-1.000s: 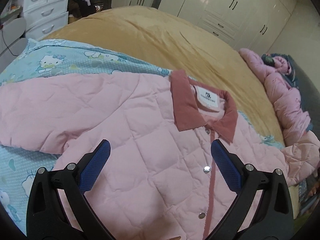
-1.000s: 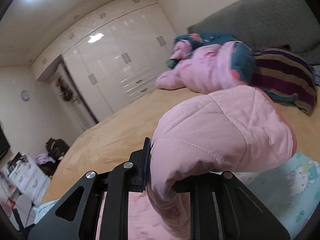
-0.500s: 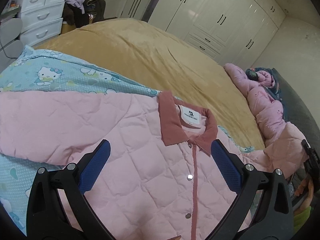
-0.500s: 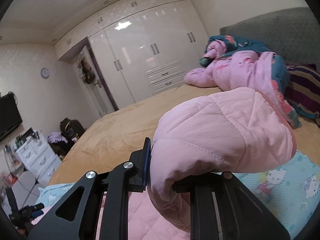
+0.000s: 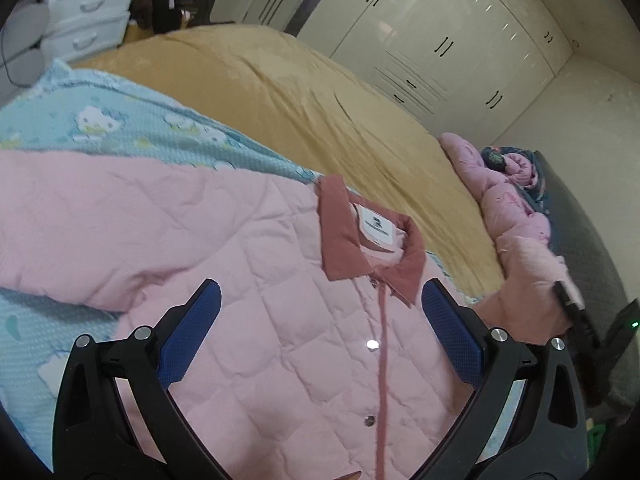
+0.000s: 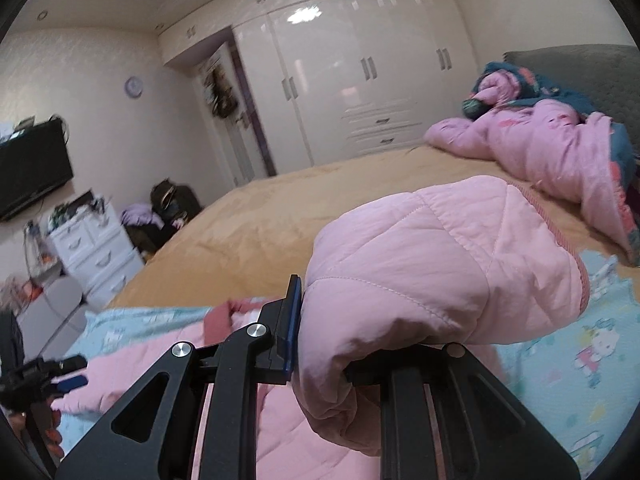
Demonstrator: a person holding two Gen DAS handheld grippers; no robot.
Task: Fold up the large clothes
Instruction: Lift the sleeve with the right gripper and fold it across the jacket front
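Folding is judged to be at an early stage. On the left, one sleeve (image 5: 80,232) of the pink jacket (image 5: 280,320) is laid flat on the blue printed sheet (image 5: 120,132) of the bed (image 5: 300,100), not yet folded. Above the buttoned front, the left gripper (image 5: 320,332) is held with fingers spread and empty. On the right, the other sleeve (image 6: 440,260) is pinched by the right gripper (image 6: 320,336) and lifted; it must be brought over the body.
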